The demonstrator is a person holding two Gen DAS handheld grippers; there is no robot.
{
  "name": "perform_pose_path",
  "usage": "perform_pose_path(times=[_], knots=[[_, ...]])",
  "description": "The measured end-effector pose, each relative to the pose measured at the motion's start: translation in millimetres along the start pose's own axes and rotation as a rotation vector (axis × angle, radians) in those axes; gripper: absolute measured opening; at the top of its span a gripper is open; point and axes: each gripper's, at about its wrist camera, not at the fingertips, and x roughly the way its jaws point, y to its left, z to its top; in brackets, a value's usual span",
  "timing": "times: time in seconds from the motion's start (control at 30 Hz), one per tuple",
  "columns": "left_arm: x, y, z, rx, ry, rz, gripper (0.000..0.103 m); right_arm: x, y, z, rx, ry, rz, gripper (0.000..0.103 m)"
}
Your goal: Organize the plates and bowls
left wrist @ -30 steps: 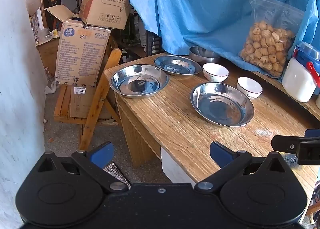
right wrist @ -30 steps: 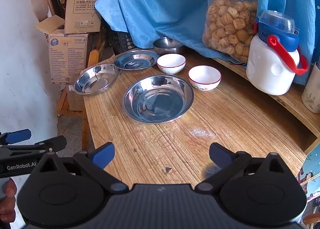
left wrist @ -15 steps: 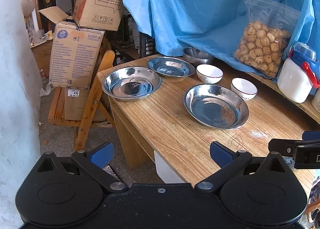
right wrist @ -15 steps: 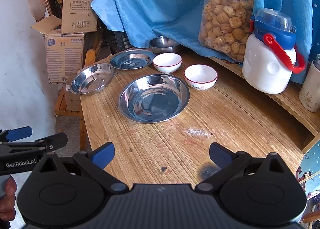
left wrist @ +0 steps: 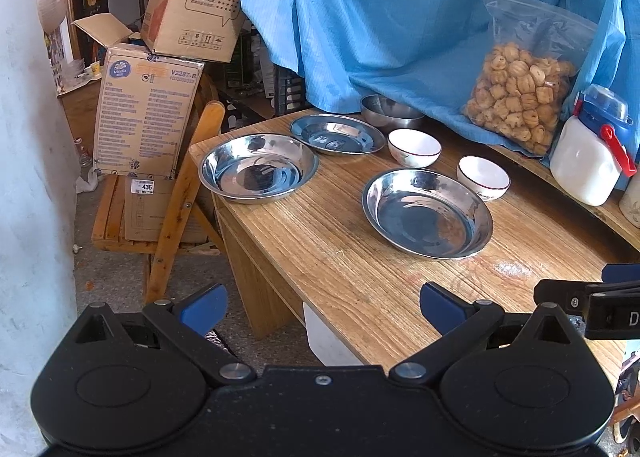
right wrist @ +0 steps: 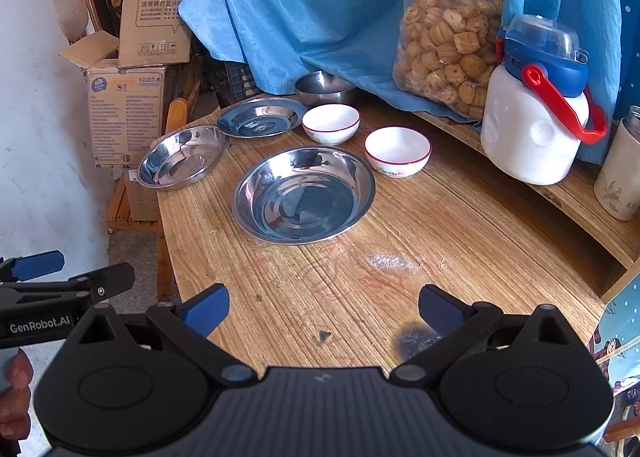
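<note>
Both hand-held grippers hang above the near edge of the counter (right wrist: 460, 217), fingers spread wide and holding nothing. The left hand-held gripper (left wrist: 323, 304) sits low in its own view, half over the floor beside the counter's corner; the right hand-held gripper (right wrist: 323, 304) is squarely over the wood.

Nothing is stacked yet, so the task appears to be at its start. Three steel plates lie apart: the nearest plate (right wrist: 304, 195) sits mid-frame, straight ahead of the right fingers; a second plate (left wrist: 258, 168) lies up and left at the counter's corner; a third plate (left wrist: 336, 134) rests behind it. Two white bowls, one (right wrist: 331, 123) and the other (right wrist: 397, 148), stand just beyond the nearest plate, and a steel bowl (right wrist: 324, 87) is tucked under the blue cloth (right wrist: 320, 9).

Judging by position, the right side is closer to the nearest plate and the white bowls, while the corner plate falls to the left. The plates are round, so no axis matters; a rim grasp from the near side looks likeliest.
</note>
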Motion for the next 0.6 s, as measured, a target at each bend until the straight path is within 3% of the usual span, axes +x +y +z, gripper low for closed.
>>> perform_pose_path(times=[0.6], knots=[[-3.8,-2.1,-2.9,0.004,-0.002,-0.011,0.102,-2.0,1.0,-1.5,-0.002,0.007,0.000,0.103]])
